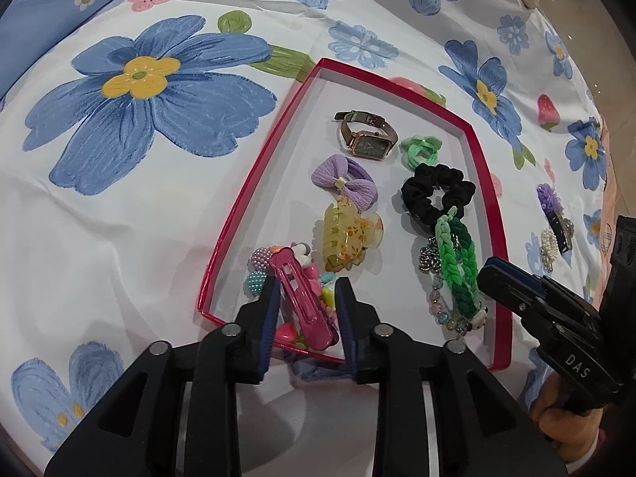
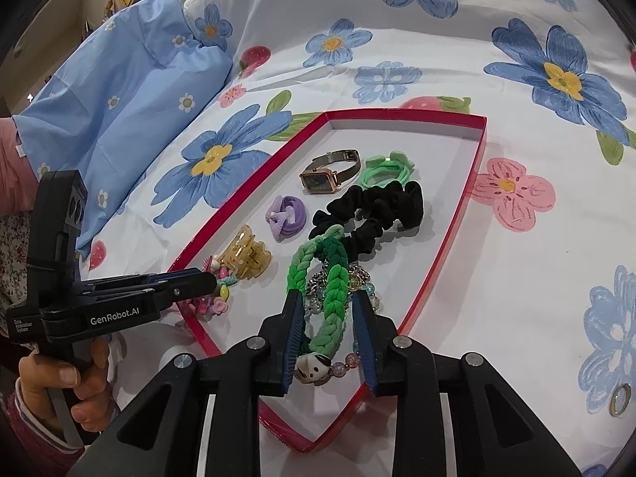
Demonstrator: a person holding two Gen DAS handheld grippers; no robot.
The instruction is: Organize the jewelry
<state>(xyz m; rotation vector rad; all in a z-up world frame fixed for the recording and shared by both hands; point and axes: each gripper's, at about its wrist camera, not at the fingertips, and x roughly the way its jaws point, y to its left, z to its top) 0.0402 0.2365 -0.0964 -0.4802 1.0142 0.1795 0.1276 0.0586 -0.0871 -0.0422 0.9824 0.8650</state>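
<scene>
Big picture first: bed w/ a floral sheet [image 1: 139,206], blue flowers all over, and a shallow red-rimmed box lid [image 1: 222,246] lying on it as the tray. Inside the tray, far end to near: a rose-gold watch [image 1: 367,137], a mint hair tie [image 1: 419,151], a black scrunchie [image 1: 437,194], a lilac bow tie [image 1: 344,181], an amber claw clip [image 1: 349,244], all lying apart in rough rows.

Near right corner: a green braided bracelet [image 2: 328,298] w/ a panda charm, draped over a chain and a beaded bracelet. Right claw [image 2: 324,334] straddles it, fingers spread either side, pads not pressing, so looks like a drop-off, not a grab.

Near left corner: a pink snap clip [image 1: 304,302] on top of a heap of small bright hair bits. Left claw [image 1: 306,314] brackets it, fingers apart w/ daylight on both sides, nothing pinched.

So step in hand, by my read: both pieces set down in the tray, both claws letting go. A good part sorted, but not done. Off-tray on the sheet there's a purple flower clip [image 1: 550,202], a pearl piece [image 1: 550,248] and a gold ring [image 2: 620,399].

Next move prob calls for lifting both claws straight clear so they don't snag the braid or clip, then the right one reaching for the strays. The ring's flat & tiny, so needs a careful low pinch.
</scene>
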